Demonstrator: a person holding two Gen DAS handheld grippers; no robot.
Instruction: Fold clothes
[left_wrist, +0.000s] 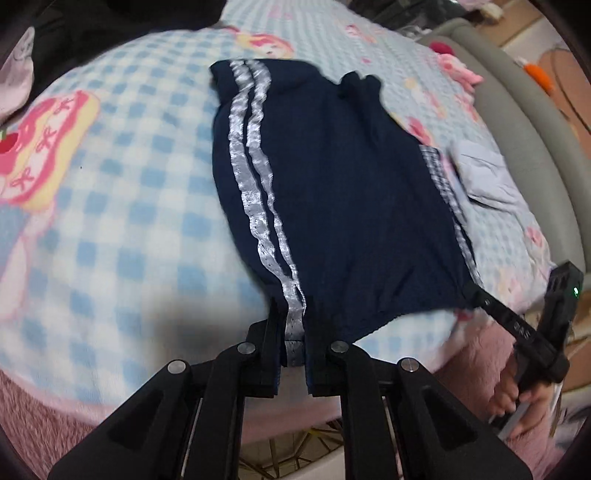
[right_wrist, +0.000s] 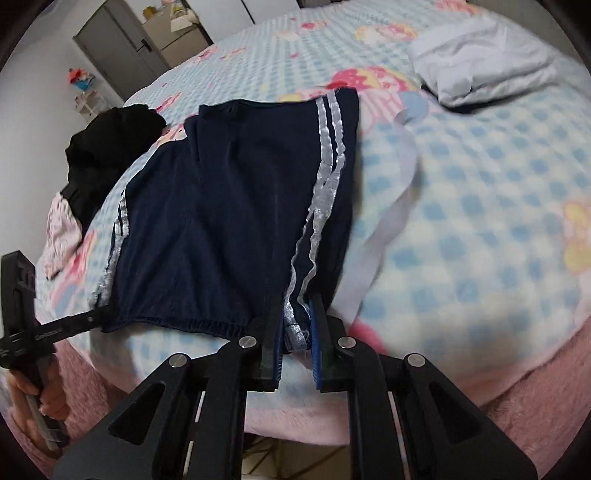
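Navy shorts with two white side stripes lie stretched flat on the blue-checked blanket; they also show in the right wrist view. My left gripper is shut on the near striped corner of the shorts. My right gripper is shut on the other striped corner at the waistband. Each gripper shows in the other's view, the right one at the far right corner, the left one at the far left corner.
A folded white garment lies far right on the bed. A black garment and a pink one lie at the left. A light lilac cloth lies beside the shorts. The grey bed frame runs along the right.
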